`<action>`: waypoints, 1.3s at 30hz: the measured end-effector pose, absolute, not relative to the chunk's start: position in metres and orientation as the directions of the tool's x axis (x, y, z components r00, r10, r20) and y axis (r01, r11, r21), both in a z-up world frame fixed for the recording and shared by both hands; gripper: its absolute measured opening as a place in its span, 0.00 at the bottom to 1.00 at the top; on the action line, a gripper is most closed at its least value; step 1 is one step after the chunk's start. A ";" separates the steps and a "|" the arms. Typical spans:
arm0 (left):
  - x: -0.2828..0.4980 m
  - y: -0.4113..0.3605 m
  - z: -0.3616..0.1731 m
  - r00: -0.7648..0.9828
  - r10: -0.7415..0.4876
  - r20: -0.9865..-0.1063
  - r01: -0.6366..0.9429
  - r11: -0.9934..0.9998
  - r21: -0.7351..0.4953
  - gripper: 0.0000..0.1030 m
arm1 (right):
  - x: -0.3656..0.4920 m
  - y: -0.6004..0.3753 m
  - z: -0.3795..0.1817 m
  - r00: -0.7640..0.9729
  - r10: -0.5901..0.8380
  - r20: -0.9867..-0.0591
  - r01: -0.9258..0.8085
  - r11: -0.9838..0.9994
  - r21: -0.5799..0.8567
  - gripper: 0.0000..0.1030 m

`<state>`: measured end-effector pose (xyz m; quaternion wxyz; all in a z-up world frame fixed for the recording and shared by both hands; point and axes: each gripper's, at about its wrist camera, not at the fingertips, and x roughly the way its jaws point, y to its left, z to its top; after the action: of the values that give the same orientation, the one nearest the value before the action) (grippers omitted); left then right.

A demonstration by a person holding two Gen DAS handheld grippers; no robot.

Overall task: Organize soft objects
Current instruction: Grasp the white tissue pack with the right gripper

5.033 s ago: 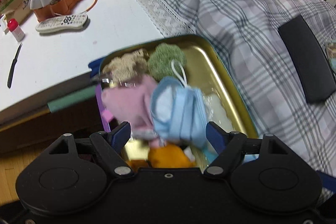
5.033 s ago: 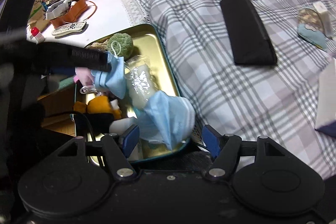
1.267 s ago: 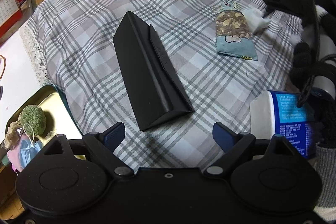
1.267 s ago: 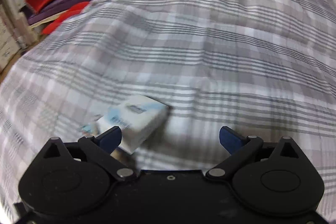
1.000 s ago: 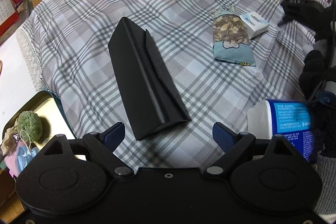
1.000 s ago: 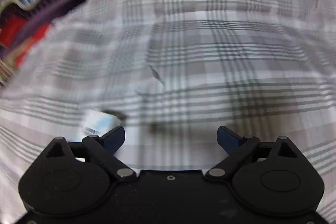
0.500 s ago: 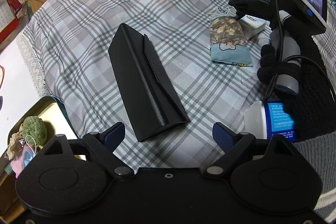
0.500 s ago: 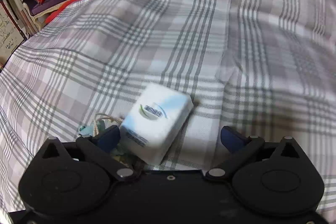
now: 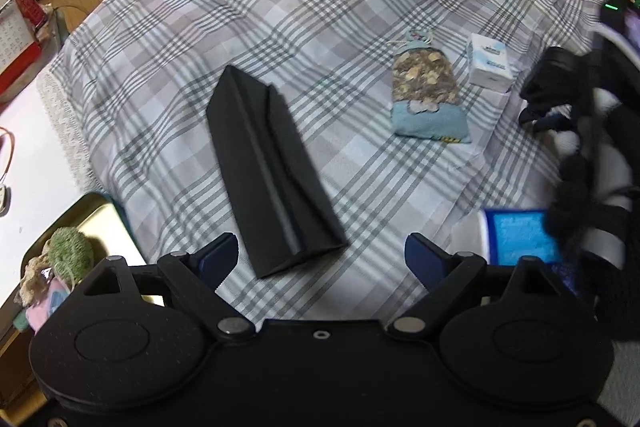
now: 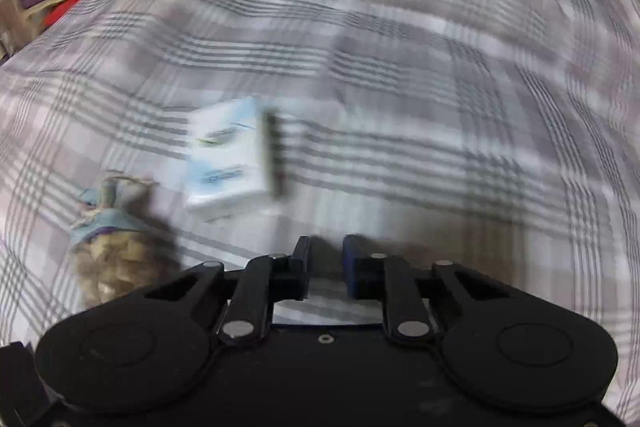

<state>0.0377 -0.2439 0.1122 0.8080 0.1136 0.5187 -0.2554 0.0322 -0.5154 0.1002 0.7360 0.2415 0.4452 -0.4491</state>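
Left gripper [image 9: 316, 253] hovering over plaid bed [image 9: 320, 7], fingers [image 9: 218, 253] spread wide, nothing between them. Black folded case [image 9: 268, 167] lying just ahead of and between those fingers, long axis running away from them; looks like the nearest candidate for a straight-in grab. Gold tin [image 9: 106, 217] off to the left of the fingers at the bed edge, already stuffed with green knit ball [image 9: 70, 253] and pink and blue cloth; presumably the drop-off for soft items. Patterned sachet [image 9: 426, 97] and white tissue pack [image 9: 490, 67] well ahead and to the right, lying close together, apart from the case. Blue-labelled package [image 9: 520, 237] just right of the right finger, partly hidden by the other arm. Right gripper [image 10: 325, 267]: fingers nearly together, narrow gap, nothing visibly pinched; frame heavily motion-blurred, so no fine detail. Tissue pack [image 10: 226, 157] ahead and left of those fingers, not touching; sachet [image 10: 116, 247] further left, close to the finger base. Judgement: sorting partway, three or four items left on the bed, neither tool loaded. Risk: sachet drawstring snagging on pickup.
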 end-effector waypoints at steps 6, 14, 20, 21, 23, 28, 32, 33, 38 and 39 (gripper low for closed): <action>0.061 -0.287 0.111 0.325 -0.298 -0.898 0.535 0.841 -0.085 0.85 | -0.017 -0.543 0.128 0.316 -0.446 -0.838 0.929 0.326 0.177 0.36; 0.091 -0.353 0.086 0.314 -0.308 -0.898 0.564 0.821 -0.084 0.85 | -0.016 -0.555 0.126 0.390 -0.420 -0.819 0.902 0.352 0.249 0.54; 0.096 -0.382 0.064 0.309 -0.309 -0.900 0.607 0.792 -0.064 0.85 | 0.016 -0.533 0.128 0.448 -0.444 -0.776 0.850 0.481 0.215 0.74; 0.098 -0.387 0.060 0.304 -0.308 -0.902 0.613 0.788 -0.063 0.86 | 0.022 -0.530 0.126 0.449 -0.449 -0.773 0.847 0.488 0.209 0.74; 0.102 -0.394 0.054 0.269 -0.320 -0.908 0.619 0.780 -0.091 0.86 | 0.033 -0.527 0.121 0.451 -0.444 -0.775 0.841 0.501 0.202 0.75; 0.115 -0.397 0.045 0.211 -0.341 -0.916 0.608 0.779 -0.150 0.66 | 0.051 -0.529 0.109 0.444 -0.418 -0.793 0.829 0.527 0.187 0.77; 0.110 -0.384 0.055 0.226 -0.345 -0.911 0.616 0.775 -0.141 0.50 | 0.055 -0.530 0.102 0.426 -0.425 -0.799 0.833 0.530 0.161 0.80; 0.110 -0.381 0.055 0.219 -0.343 -0.914 0.609 0.779 -0.147 0.50 | 0.057 -0.530 0.101 0.421 -0.428 -0.800 0.832 0.532 0.153 0.80; 0.105 -0.363 0.057 0.190 -0.356 -0.915 0.604 0.777 -0.177 0.48 | 0.067 -0.519 0.098 0.406 -0.449 -0.796 0.813 0.574 0.091 0.79; 0.104 -0.360 0.057 0.181 -0.359 -0.916 0.601 0.777 -0.185 0.48 | 0.070 -0.516 0.098 0.402 -0.460 -0.792 0.809 0.584 0.071 0.79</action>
<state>0.1038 -0.3599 0.0570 0.7608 0.1089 0.5566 -0.3155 0.0700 -0.5165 0.0984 0.8049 0.2300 0.3793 -0.3941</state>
